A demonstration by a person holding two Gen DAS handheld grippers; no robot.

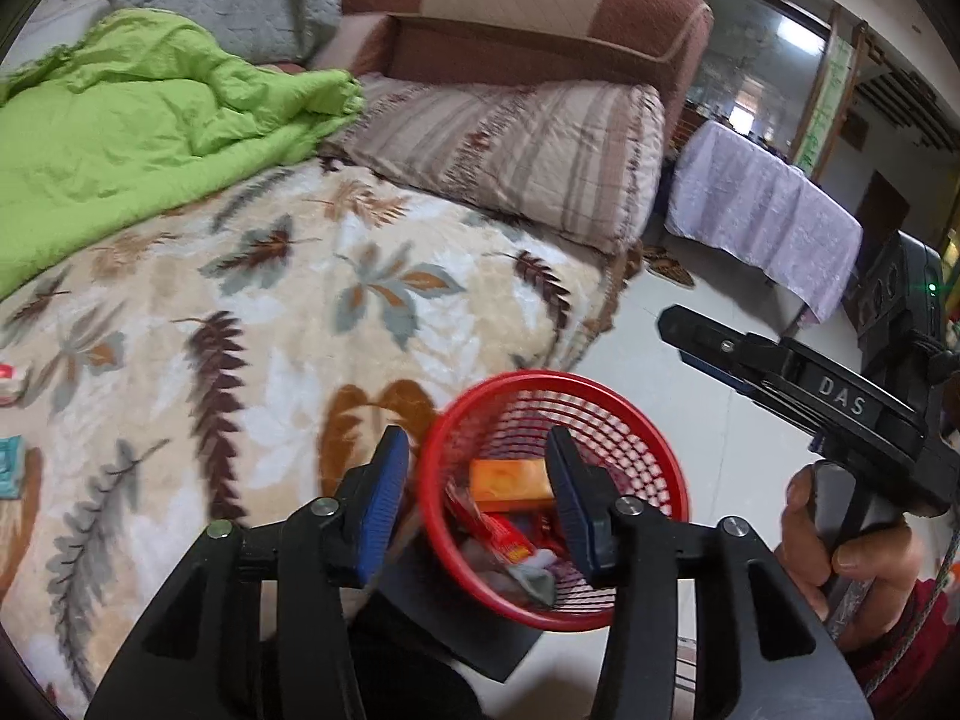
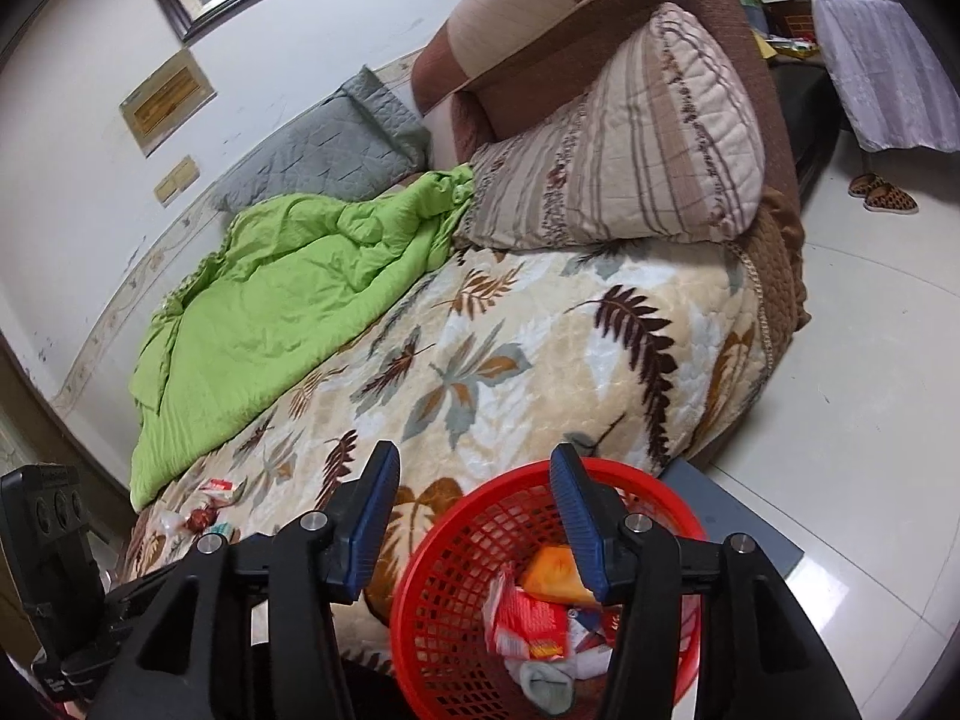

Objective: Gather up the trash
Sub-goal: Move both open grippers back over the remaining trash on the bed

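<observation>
A red mesh basket (image 1: pixel 654 438) stands beside the bed and holds an orange packet (image 1: pixel 510 478), red wrappers (image 2: pixel 531 624) and a grey sock (image 2: pixel 543 687); it also shows in the right wrist view (image 2: pixel 444 594). My left gripper (image 1: pixel 477 501) is open and empty above the basket's rim. My right gripper (image 2: pixel 474 522) is open and empty over the basket's near edge; its body shows in the left wrist view (image 1: pixel 798 378). Loose wrappers (image 2: pixel 207 510) lie on the leaf-patterned blanket (image 2: pixel 510 360) at the bed's left end. A teal packet (image 1: pixel 9 468) and a red-white packet (image 1: pixel 9 384) lie at the far left.
A green quilt (image 1: pixel 120 138), a grey pillow (image 1: pixel 228 0) and a striped pillow (image 1: pixel 528 144) lie on the bed below a brown headboard (image 1: pixel 540 12). A table with a lilac cloth (image 1: pixel 762 210) stands on the white tiled floor (image 2: pixel 870 390). Slippers (image 2: pixel 882 192) lie near it.
</observation>
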